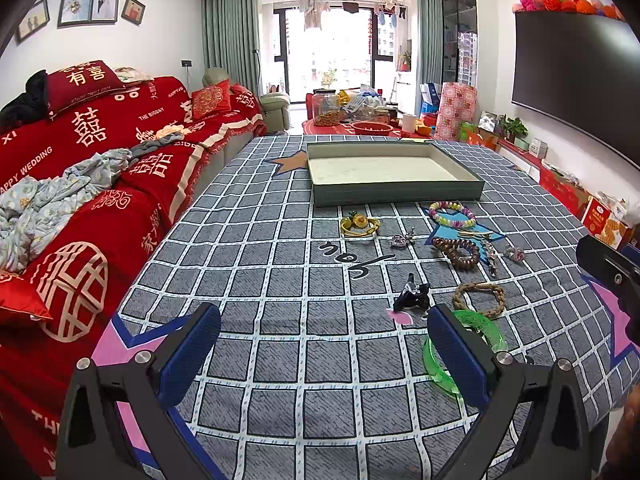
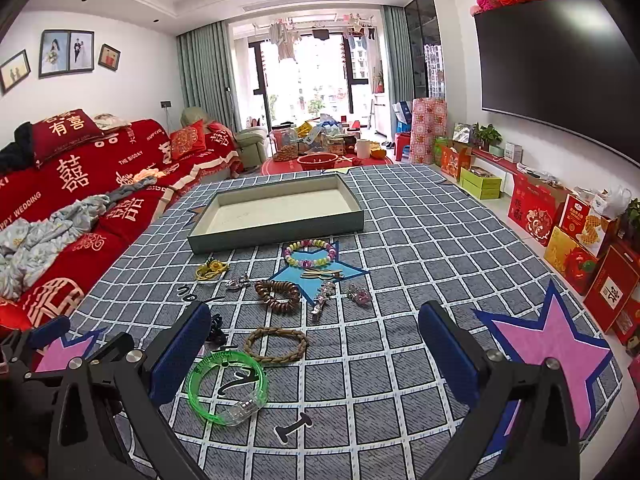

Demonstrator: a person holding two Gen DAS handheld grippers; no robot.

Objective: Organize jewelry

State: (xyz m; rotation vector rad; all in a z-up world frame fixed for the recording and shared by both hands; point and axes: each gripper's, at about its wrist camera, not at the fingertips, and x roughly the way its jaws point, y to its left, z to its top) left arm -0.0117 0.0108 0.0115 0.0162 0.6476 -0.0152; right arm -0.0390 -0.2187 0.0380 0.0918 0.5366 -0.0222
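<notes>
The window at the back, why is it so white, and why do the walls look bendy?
In both wrist views daylight overexposes the window, washing out the outside; the fisheye lens bows the TV and leaves dark corners.

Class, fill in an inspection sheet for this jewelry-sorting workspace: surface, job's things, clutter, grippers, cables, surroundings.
Surface: grey checked cloth with star patches.
Job's things: empty grey-green shallow tray; pastel bead bracelet, brown coil hair tie, braided tan bracelet, clear green plastic bangle, gold flower bangle, all outside the tray.
Clutter: nothing seen.
Grippers: left gripper and right gripper open, empty.
Cables: nothing seen.
Surroundings: red sofa, wall television.
</notes>
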